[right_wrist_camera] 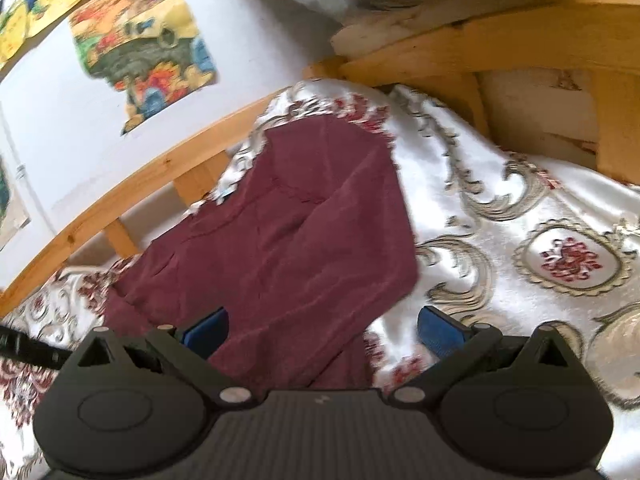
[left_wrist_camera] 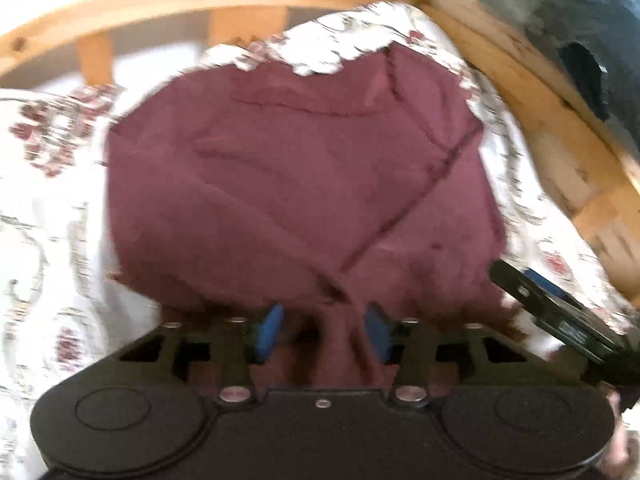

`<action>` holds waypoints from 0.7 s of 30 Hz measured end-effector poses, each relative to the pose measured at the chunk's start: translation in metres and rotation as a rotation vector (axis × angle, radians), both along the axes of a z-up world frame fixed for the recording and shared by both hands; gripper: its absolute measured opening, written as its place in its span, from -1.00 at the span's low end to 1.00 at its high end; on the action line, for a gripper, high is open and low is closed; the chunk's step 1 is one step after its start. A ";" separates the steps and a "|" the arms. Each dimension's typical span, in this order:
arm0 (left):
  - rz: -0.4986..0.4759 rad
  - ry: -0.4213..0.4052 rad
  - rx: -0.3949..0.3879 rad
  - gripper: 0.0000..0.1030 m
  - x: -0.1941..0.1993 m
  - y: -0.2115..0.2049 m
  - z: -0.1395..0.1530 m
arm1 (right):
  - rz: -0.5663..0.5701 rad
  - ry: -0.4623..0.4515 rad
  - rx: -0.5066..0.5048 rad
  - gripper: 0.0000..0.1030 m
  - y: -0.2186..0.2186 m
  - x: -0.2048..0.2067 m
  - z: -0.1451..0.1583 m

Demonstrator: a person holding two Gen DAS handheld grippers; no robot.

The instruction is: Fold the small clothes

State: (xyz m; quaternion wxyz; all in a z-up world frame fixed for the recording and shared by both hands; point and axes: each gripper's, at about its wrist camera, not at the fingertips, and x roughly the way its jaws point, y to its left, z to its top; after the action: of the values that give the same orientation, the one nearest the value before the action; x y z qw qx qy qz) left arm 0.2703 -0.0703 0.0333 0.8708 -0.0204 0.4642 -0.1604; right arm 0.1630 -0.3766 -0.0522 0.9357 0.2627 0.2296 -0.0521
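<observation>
A maroon garment [left_wrist_camera: 296, 176] lies on a white floral bedspread [left_wrist_camera: 48, 240]. My left gripper [left_wrist_camera: 325, 330] has its blue pads partly closed around a bunched fold of the garment's near edge; the cloth runs between the pads. In the right wrist view the same garment [right_wrist_camera: 288, 240] lies ahead and to the left. My right gripper [right_wrist_camera: 324, 332] is wide open, its left pad [right_wrist_camera: 206, 330] over the garment's near edge and its right pad [right_wrist_camera: 440, 332] over the bedspread [right_wrist_camera: 520, 240]. The right gripper's finger also shows at the right of the left wrist view [left_wrist_camera: 552, 312].
A wooden bed rail [left_wrist_camera: 180, 0] runs behind the garment, with a wooden frame [right_wrist_camera: 520, 52] at the right. A white wall with colourful pictures [right_wrist_camera: 144, 48] stands behind the rail. Dark items [left_wrist_camera: 580, 76] lie beyond the frame.
</observation>
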 end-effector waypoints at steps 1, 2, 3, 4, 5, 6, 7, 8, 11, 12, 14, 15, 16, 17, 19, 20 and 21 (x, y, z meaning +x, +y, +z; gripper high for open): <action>0.021 -0.022 0.027 0.25 0.000 0.006 0.002 | 0.020 -0.001 -0.008 1.00 0.006 0.000 0.001; 0.052 -0.044 0.062 0.36 0.000 0.014 0.002 | 0.040 -0.003 -0.015 1.00 0.012 0.000 0.002; 0.078 -0.056 0.090 0.46 0.001 0.020 0.001 | 0.067 -0.006 -0.026 1.00 0.021 -0.001 0.003; 0.106 -0.064 0.118 0.52 0.002 0.026 0.000 | 0.091 -0.010 -0.036 0.99 0.029 -0.002 0.005; 0.141 -0.073 0.150 0.54 0.005 0.035 -0.003 | 0.116 -0.014 -0.048 0.98 0.037 -0.002 0.006; 0.168 -0.081 0.171 0.56 0.007 0.043 -0.005 | 0.148 -0.018 -0.063 0.97 0.046 -0.003 0.008; 0.193 -0.088 0.188 0.57 0.010 0.050 -0.007 | 0.178 -0.021 -0.075 0.96 0.055 -0.003 0.008; 0.217 -0.096 0.203 0.57 0.013 0.059 -0.010 | 0.210 -0.022 -0.086 0.95 0.064 -0.004 0.009; 0.279 -0.113 0.228 0.57 0.025 0.082 -0.022 | 0.303 -0.009 -0.122 0.90 0.090 -0.004 0.007; 0.294 -0.113 0.232 0.57 0.029 0.088 -0.026 | 0.330 -0.002 -0.133 0.84 0.098 -0.003 0.006; 0.321 -0.108 0.224 0.56 0.036 0.099 -0.033 | 0.380 0.020 -0.155 0.70 0.111 -0.001 0.001; 0.335 -0.108 0.211 0.55 0.040 0.104 -0.036 | 0.396 0.029 -0.160 0.56 0.116 -0.001 -0.001; 0.342 -0.109 0.199 0.54 0.041 0.107 -0.039 | 0.407 0.041 -0.165 0.39 0.120 -0.001 -0.001; 0.343 -0.111 0.185 0.54 0.042 0.109 -0.041 | 0.412 0.054 -0.166 0.32 0.123 0.000 -0.002; 0.336 -0.113 0.169 0.54 0.046 0.112 -0.045 | 0.422 0.073 -0.141 0.20 0.124 0.001 -0.002; 0.328 -0.114 0.172 0.55 0.049 0.110 -0.046 | 0.425 0.081 -0.110 0.17 0.124 0.000 -0.003; 0.319 -0.115 0.179 0.55 0.051 0.108 -0.048 | 0.424 0.090 -0.073 0.07 0.122 0.001 -0.004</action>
State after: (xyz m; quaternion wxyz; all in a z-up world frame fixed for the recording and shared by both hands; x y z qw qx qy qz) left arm 0.3216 0.0374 -0.0145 0.9087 -0.0070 0.4168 0.0209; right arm 0.1641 -0.2546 -0.0561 0.9234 0.1718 0.3192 0.1260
